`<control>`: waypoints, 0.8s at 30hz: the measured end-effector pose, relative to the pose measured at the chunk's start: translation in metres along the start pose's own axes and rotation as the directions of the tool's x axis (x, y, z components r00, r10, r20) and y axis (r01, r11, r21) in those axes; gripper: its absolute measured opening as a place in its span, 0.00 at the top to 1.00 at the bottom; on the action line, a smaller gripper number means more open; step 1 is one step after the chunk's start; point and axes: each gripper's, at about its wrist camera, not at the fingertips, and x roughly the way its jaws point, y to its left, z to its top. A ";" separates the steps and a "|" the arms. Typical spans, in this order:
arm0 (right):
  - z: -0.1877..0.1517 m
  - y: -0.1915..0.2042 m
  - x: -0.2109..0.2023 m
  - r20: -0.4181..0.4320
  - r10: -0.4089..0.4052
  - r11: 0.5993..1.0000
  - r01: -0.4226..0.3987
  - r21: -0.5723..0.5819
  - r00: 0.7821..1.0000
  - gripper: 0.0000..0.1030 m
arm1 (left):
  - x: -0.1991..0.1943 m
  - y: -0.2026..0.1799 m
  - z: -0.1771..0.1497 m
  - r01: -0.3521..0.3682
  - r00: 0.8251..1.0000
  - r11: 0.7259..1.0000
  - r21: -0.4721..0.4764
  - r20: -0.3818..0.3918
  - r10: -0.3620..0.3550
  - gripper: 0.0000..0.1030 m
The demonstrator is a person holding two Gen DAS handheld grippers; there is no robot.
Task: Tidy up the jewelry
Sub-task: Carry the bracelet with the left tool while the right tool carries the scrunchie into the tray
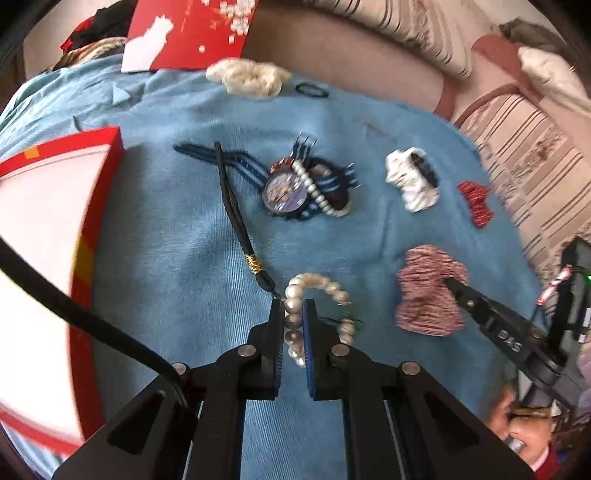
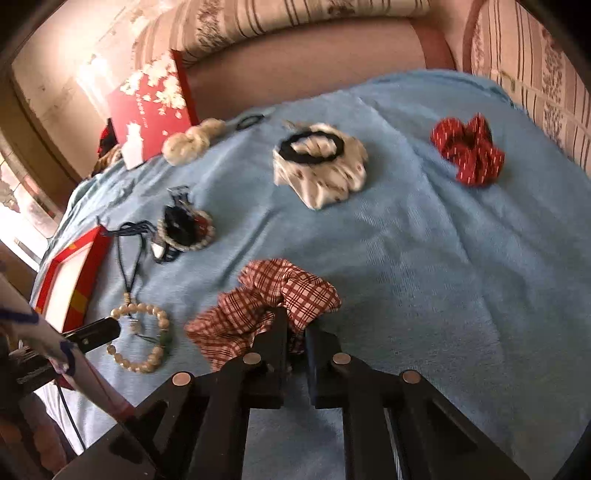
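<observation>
My left gripper is shut on a pearl bracelet lying on the blue cloth; a black cord with gold beads runs from it. The bracelet also shows in the right wrist view, with the left gripper's fingertip on it. My right gripper is shut on a red-checked scrunchie, which shows in the left wrist view with the right gripper's fingertip on it. A watch with a second pearl bracelet lies further back.
An open red box with a white inside sits at the left. A white scrunchie with a black hair tie, a red scrunchie, a cream scrunchie, a black hair tie and a red lid lie beyond.
</observation>
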 end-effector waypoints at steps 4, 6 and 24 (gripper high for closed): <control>0.004 0.013 -0.029 0.048 0.022 0.999 -0.020 -0.028 0.999 0.93 | -0.045 0.006 -0.007 0.041 0.997 0.999 -0.008 0.059 -0.040 0.91; 0.006 0.022 -0.043 0.068 0.035 0.998 -0.032 -0.048 0.997 0.93 | -0.063 0.014 -0.010 0.045 0.996 0.999 -0.011 0.083 -0.044 0.91; 0.020 0.247 -0.034 -0.019 0.243 0.894 -0.232 -0.383 0.970 0.94 | -0.147 0.185 0.022 -0.137 0.972 0.975 -0.173 0.165 0.166 0.91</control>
